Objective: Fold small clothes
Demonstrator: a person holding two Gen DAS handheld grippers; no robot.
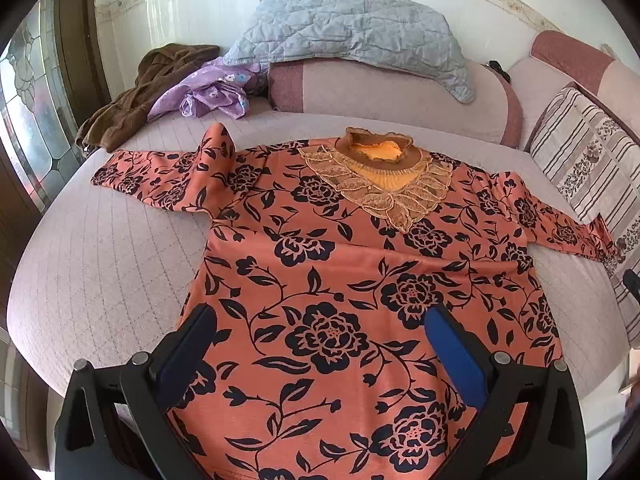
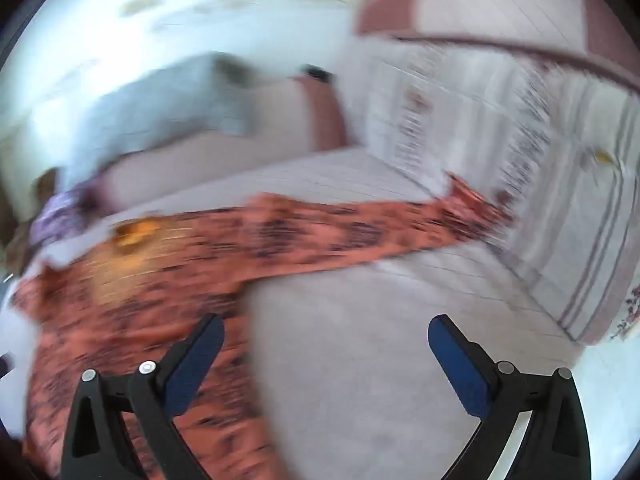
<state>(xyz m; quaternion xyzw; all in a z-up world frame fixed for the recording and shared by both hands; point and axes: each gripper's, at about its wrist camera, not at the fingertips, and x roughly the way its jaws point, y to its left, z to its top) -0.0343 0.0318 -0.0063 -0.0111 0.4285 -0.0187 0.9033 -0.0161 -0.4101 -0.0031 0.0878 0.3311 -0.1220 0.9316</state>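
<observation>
An orange long-sleeved blouse with black flowers and a lace collar (image 1: 360,280) lies spread flat on the pale quilted bed (image 1: 100,264), sleeves out toward 9 and 3 o'clock. The left tool (image 1: 320,344) hangs over its hem, jaws wide and empty. The right tool (image 2: 326,360), equally wide and empty, hovers beside the blurred right sleeve

text: you have none to read | labels, brands: none legible | numbers, signs: none | right wrist view: too blurred for you to tell
</observation>
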